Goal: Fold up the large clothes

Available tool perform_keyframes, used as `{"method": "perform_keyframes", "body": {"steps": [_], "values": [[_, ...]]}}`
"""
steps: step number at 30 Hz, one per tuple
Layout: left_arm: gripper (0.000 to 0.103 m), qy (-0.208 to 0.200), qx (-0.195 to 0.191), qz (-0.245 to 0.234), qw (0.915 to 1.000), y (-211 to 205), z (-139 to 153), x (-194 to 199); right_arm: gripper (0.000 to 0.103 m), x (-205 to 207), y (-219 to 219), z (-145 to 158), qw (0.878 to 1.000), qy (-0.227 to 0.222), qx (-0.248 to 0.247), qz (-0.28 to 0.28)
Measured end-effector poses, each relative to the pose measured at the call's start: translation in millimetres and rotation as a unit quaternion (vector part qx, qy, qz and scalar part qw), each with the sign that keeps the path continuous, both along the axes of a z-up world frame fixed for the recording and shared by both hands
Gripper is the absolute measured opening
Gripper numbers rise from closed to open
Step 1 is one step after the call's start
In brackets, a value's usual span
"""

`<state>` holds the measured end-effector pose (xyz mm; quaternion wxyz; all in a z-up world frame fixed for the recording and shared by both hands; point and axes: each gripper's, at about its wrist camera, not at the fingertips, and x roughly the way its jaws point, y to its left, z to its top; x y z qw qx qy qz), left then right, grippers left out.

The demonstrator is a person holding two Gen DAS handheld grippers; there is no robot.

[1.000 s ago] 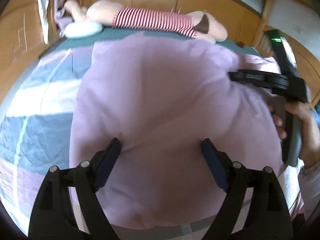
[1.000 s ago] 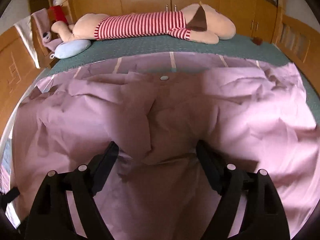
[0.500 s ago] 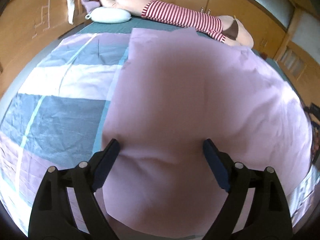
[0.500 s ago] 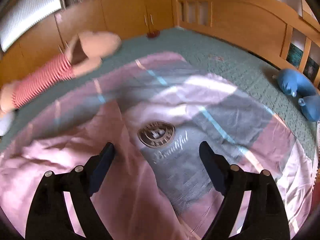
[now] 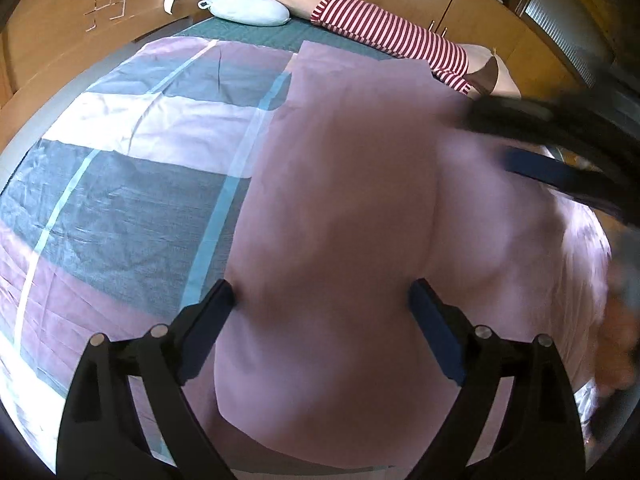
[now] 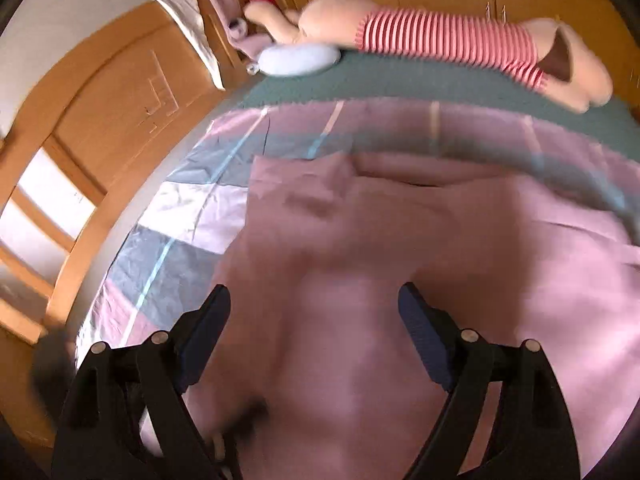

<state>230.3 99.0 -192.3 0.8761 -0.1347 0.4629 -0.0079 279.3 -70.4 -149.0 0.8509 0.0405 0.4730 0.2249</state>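
Note:
A large pink garment (image 5: 352, 200) lies spread flat on the bed, with its top edge and a notch toward the far side. My left gripper (image 5: 320, 292) hovers over the garment's near left part. Its jaws are opening, and only flat cloth lies below them, ungripped. My right gripper (image 6: 314, 300) hangs open above the pink garment (image 6: 400, 240), with nothing pinched between its pads. In the left wrist view the right gripper (image 5: 520, 140) shows as a blurred dark shape at the upper right, over the garment's right side.
A patchwork bedsheet (image 5: 120, 168) of grey, white and pink lies under the garment. A striped plush toy (image 6: 440, 36) and a pale blue cushion (image 6: 298, 60) rest at the far edge. A wooden bed frame (image 6: 100, 128) runs along the left, with cupboards behind.
My right gripper swung off over the printed part of the sheet, then came back above the garment, blurred by motion. My left gripper drifted sideways and rolled; more sheet shows on its left.

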Motion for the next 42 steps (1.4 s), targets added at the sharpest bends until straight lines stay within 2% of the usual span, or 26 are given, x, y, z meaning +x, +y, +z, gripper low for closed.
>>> {"method": "perform_keyframes", "body": {"steps": [2, 3, 5, 7, 9, 10, 12, 14, 16, 17, 18, 20, 21, 23, 24, 25, 27, 29, 31, 33, 34, 35, 37, 38, 40, 42], "values": [[0.092, 0.001, 0.0, -0.001, 1.0, 1, 0, -1, 0.084, 28, 12, -10, 0.996, -0.041, -0.075, -0.035], [0.093, 0.001, -0.004, 0.0, 1.0, 2, -1, -1, 0.084, 40, 10, -13, 0.987, -0.07, -0.13, -0.063], [0.093, 0.003, -0.011, -0.001, 0.9999, 3, -1, -1, 0.082, 58, -12, -10, 0.975, -0.087, -0.164, -0.124], [0.093, 0.006, -0.004, 0.0, 1.0, 1, 1, -3, 0.082, 53, -50, 11, 0.972, -0.109, -0.107, -0.178], [0.093, -0.007, 0.013, -0.002, 0.9999, -3, 6, -5, 0.084, 30, -85, 38, 0.973, -0.147, -0.017, -0.176], [0.093, -0.016, 0.023, -0.002, 0.9996, -6, 9, -7, 0.088, 18, -95, 46, 0.973, -0.157, 0.0, -0.167], [0.093, -0.036, 0.029, -0.009, 0.9989, -11, 14, -10, 0.092, -7, -109, 54, 0.978, -0.16, 0.008, -0.13], [0.093, -0.047, 0.038, -0.021, 0.998, -20, 16, -12, 0.092, -13, -116, 49, 0.989, -0.125, -0.007, -0.079], [0.093, -0.041, 0.06, -0.032, 0.9968, -31, 12, -12, 0.092, -12, -143, 28, 0.99, -0.084, -0.082, -0.081], [0.093, -0.036, 0.073, -0.033, 0.9961, -36, 8, -12, 0.092, -7, -163, 16, 0.983, -0.068, -0.133, -0.109], [0.094, -0.034, 0.08, -0.033, 0.9957, -37, 7, -11, 0.092, -2, -182, 6, 0.976, -0.059, -0.16, -0.135], [0.096, -0.032, 0.087, -0.037, 0.995, -38, 4, -9, 0.095, 9, -242, -6, 0.963, -0.042, -0.179, -0.2], [0.097, -0.032, 0.086, -0.036, 0.9951, -37, 4, -9, 0.097, 12, -288, -8, 0.95, -0.027, -0.166, -0.262], [0.098, -0.028, 0.079, -0.032, 0.9959, -34, 3, -7, 0.097, 9, -358, -9, 0.904, 0.005, -0.159, -0.398], [0.098, -0.026, 0.073, -0.03, 0.9965, -31, 2, -6, 0.097, 2, -387, -7, 0.895, 0.015, -0.116, -0.431], [0.098, -0.03, 0.068, -0.027, 0.9969, -29, 3, -6, 0.096, -3, -392, -3, 0.897, 0.004, -0.088, -0.433], [0.097, -0.045, 0.063, -0.025, 0.9967, -28, 8, -7, 0.096, -17, -379, 14, 0.909, -0.057, -0.061, -0.408], [0.097, -0.071, 0.065, -0.035, 0.9948, -33, 13, -10, 0.096, -24, -345, 24, 0.939, -0.097, -0.032, -0.328], [0.097, -0.063, 0.09, -0.043, 0.993, -41, 11, -8, 0.096, -26, -322, 17, 0.955, -0.089, -0.044, -0.28], [0.098, -0.053, 0.098, -0.046, 0.9927, -43, 6, -5, 0.096, -16, -328, -8, 0.948, -0.04, -0.115, -0.294], [0.098, -0.049, 0.095, -0.045, 0.9933, -41, 4, -4, 0.095, -11, -345, -23, 0.934, -0.01, -0.144, -0.327], [0.098, -0.047, 0.089, -0.043, 0.994, -38, 4, -3, 0.095, -16, -369, -30, 0.918, 0.01, -0.134, -0.374], [0.098, -0.049, 0.089, -0.039, 0.9941, -33, 6, -3, 0.095, -43, -397, -26, 0.897, 0.002, -0.067, -0.436], [0.098, -0.051, 0.094, -0.035, 0.9937, -32, 8, -4, 0.095, -55, -397, -20, 0.894, -0.014, -0.065, -0.443], [0.098, -0.056, 0.096, -0.036, 0.9932, -34, 10, -6, 0.095, -84, -370, -1, 0.912, -0.075, -0.079, -0.396], [0.097, -0.063, 0.091, -0.041, 0.9929, -38, 14, -11, 0.095, -113, -354, 8, 0.931, -0.111, -0.064, -0.342]]}}
